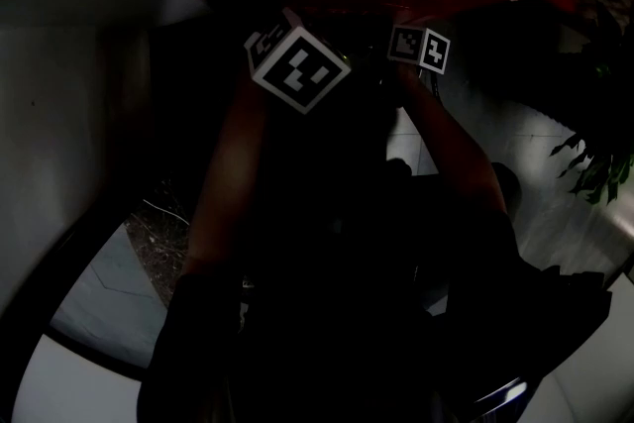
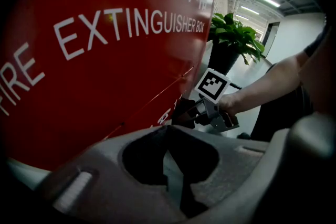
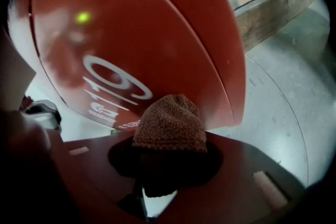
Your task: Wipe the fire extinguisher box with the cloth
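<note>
R gripper [image 3: 167,176] jaws clamp the brown knit cloth [image 3: 170,123], held close to the red fire extinguisher box [image 3: 131,34] front; contact unclear. L gripper [image 2: 176,176] jaws together, empty, near box's lower front.

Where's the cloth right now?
In the right gripper view, the cloth is clamped in the right gripper's jaws, close to the red fire extinguisher box.
</note>
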